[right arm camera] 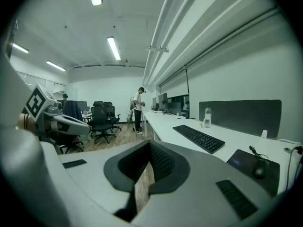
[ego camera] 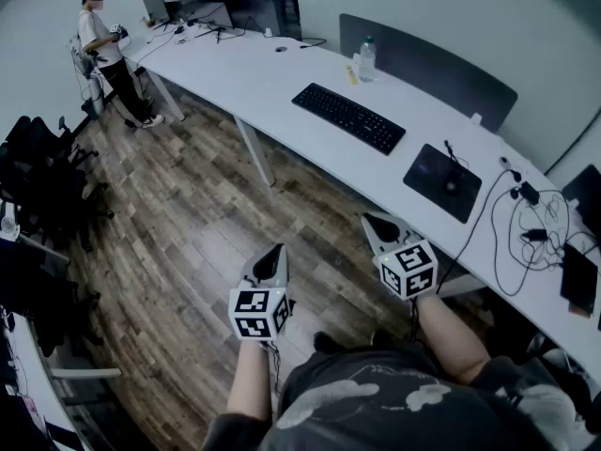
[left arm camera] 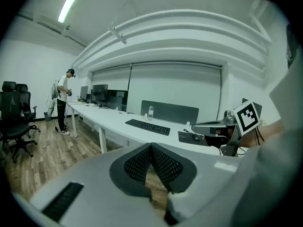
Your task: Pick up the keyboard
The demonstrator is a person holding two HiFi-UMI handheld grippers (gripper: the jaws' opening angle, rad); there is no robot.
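Two grey hand-held tools, the left gripper [ego camera: 270, 256] and right gripper [ego camera: 380, 225], hang over the wood-plank floor [ego camera: 188, 233] in the head view, apart from the flat black keyboard [ego camera: 348, 117] on the long white desk [ego camera: 272, 78]. In the left gripper view the jaws are pressed together and empty, with the keyboard [left arm camera: 147, 126] ahead on the desk. In the right gripper view the jaws are likewise closed on nothing, and the keyboard [right arm camera: 198, 137] lies ahead to the right.

One black keyboard [ego camera: 348, 117], one water bottle [ego camera: 367, 59], one dark mouse pad [ego camera: 442, 182], one mouse [ego camera: 453, 184], one long white desk [ego camera: 272, 78], two grippers, left gripper [ego camera: 275, 250] and right gripper [ego camera: 369, 219], one person [ego camera: 103, 54] standing far off.
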